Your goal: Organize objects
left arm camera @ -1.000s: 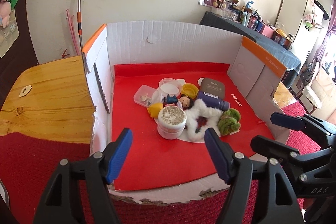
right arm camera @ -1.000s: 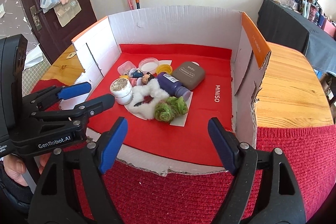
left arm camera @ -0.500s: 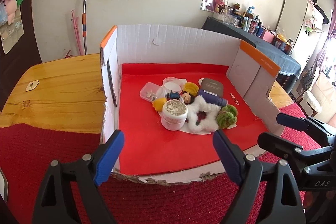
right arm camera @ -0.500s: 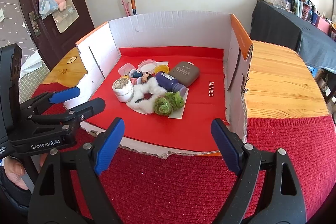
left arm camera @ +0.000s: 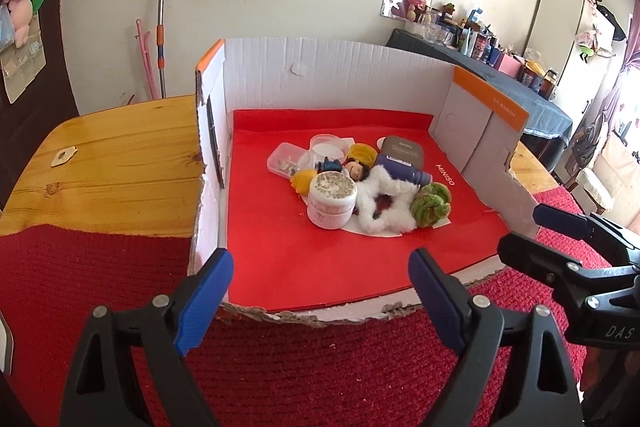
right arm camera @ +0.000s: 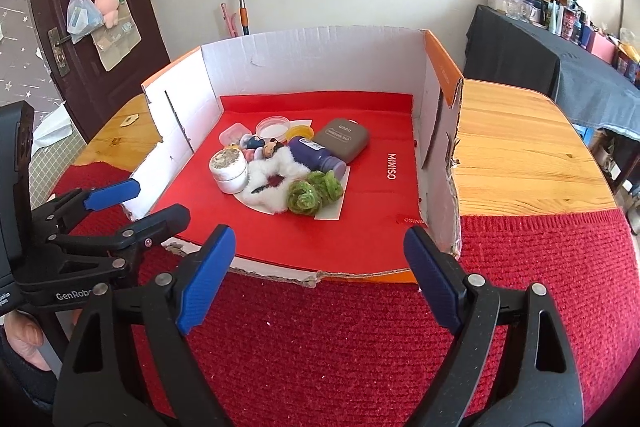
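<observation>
A cardboard box (left arm camera: pixel 320 75) with a red liner (left arm camera: pixel 288 251) holds a heap of small things: a white jar (left arm camera: pixel 332 199), a white fluffy scrunchie (left arm camera: pixel 384 219), a green scrunchie (left arm camera: pixel 430 205), a purple bottle (left arm camera: pixel 404 175), a grey case (left arm camera: pixel 402 151), clear containers (left arm camera: pixel 284 163) and little figures (left arm camera: pixel 354 169). My left gripper (left arm camera: pixel 320 287) hovers at the box's torn front edge, its jaws opening with nothing between them. My right gripper (right arm camera: pixel 318 267) hangs open and empty over the red knitted cloth (right arm camera: pixel 320 347), short of the box front. Neither touches the heap.
The box stands on a wooden table (left arm camera: pixel 120 167) partly covered by the red cloth. Its side walls (right arm camera: pixel 440 155) rise left and right of the heap. Each gripper shows in the other's view, the left gripper (right arm camera: pixel 148 205) and the right gripper (left arm camera: pixel 532 233).
Both grippers have drawn back from the heap to the box's front edge. Their jaws stand wider apart than before. The objects have not moved.
</observation>
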Demonstrator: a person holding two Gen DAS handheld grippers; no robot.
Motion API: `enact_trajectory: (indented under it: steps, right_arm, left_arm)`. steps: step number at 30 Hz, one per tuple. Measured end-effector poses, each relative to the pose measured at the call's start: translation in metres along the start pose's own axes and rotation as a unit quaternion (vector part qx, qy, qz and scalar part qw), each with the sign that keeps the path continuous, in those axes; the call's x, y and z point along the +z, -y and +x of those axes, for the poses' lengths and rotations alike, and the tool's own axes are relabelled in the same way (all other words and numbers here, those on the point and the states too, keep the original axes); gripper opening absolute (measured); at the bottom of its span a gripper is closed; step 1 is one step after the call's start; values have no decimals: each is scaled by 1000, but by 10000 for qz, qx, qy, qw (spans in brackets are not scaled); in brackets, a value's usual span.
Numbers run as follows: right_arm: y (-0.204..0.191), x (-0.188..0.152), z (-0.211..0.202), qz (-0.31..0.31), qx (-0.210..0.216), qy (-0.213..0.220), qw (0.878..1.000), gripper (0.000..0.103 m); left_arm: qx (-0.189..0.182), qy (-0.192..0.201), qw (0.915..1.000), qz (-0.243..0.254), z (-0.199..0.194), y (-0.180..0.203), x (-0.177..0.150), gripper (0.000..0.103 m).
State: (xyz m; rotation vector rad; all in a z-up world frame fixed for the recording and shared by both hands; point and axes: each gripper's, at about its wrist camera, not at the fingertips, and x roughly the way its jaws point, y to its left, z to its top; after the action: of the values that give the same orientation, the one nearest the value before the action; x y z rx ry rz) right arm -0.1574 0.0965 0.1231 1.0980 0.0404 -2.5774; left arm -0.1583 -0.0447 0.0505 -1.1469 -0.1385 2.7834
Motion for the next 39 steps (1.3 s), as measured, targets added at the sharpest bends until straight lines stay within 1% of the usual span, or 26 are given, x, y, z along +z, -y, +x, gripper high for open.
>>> enact_trajectory:
  steps: [6, 9, 15, 24, 39]
  right_arm:
    - [1, -3, 0, -19, -73, 7, 10000, 86]
    - [0, -3, 0, -44, -105, 25, 9999, 86]
    - [-2, -6, 0, -99, -150, 68, 9998, 86]
    - [-1, -8, 0, -143, -152, 113, 9997, 87]
    - [-1, -8, -1, -155, -135, 142, 9997, 87]
  left_arm:
    - [-18, 26, 10000, -2, -1, 0, -3, 91]
    - [-18, 65, 10000, 47, -3, 2, -5, 94]
    - [112, 108, 9997, 206, -3, 8, -7, 95]
    - [198, 154, 9991, 335, -2, 11, -9, 96]
    - [191, 156, 9992, 327, -2, 11, -9, 98]
